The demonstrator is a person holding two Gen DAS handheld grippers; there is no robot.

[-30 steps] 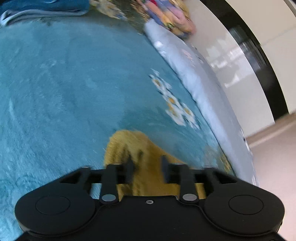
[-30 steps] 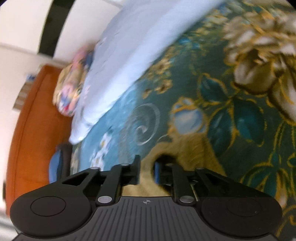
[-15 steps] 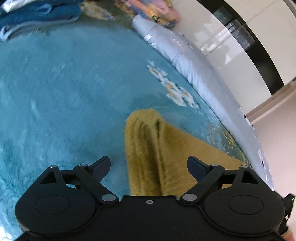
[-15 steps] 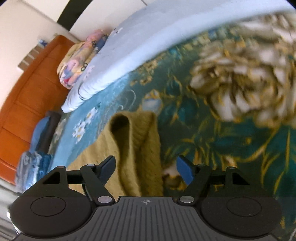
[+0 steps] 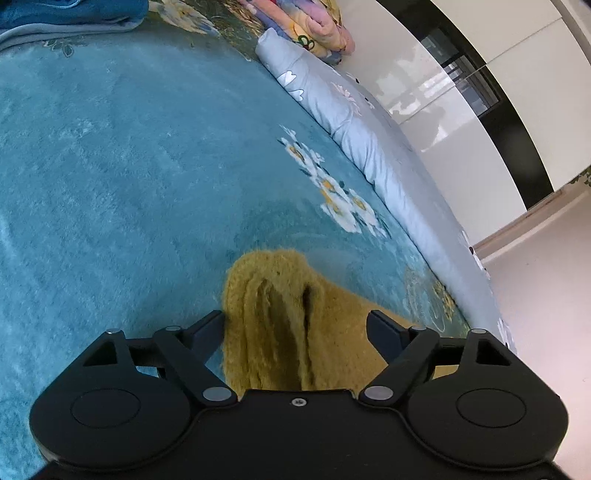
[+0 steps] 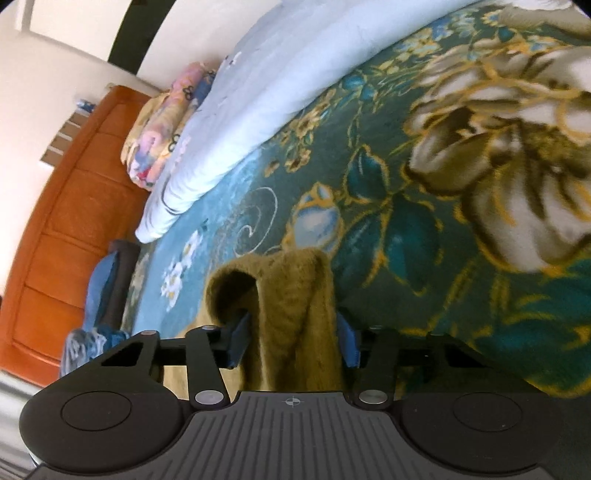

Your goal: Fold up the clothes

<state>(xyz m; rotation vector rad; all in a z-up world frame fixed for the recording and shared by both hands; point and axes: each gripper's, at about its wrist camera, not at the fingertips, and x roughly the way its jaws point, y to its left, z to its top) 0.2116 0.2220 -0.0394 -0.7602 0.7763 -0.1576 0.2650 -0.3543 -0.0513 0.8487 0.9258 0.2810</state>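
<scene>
A mustard knitted garment (image 5: 280, 317) lies folded on the teal bedspread (image 5: 110, 166). In the left wrist view its bunched end sits between the wide-apart fingers of my left gripper (image 5: 297, 321). Those jaws are closing but do not press the cloth; the left fingertip (image 5: 214, 323) just meets its edge. In the right wrist view the other end of the garment (image 6: 295, 302) stands as a thick fold between the blue pads (image 6: 238, 339) of my right gripper (image 6: 293, 339). These jaws are closing too, and both pads touch the fold's sides.
A pale blue duvet (image 5: 369, 147) runs along the far edge of the bed, with a pink-and-yellow patterned bundle (image 5: 317, 26) at its end. Folded blue cloth (image 5: 66, 14) lies at the far left. An orange wooden headboard (image 6: 66, 221) stands beyond; the large flower pattern (image 6: 498, 147) spreads to the right.
Both grippers opened off the garment and drew back, showing its folded ends. The right jaws have since narrowed again onto the fold; the left jaws stay wide.
</scene>
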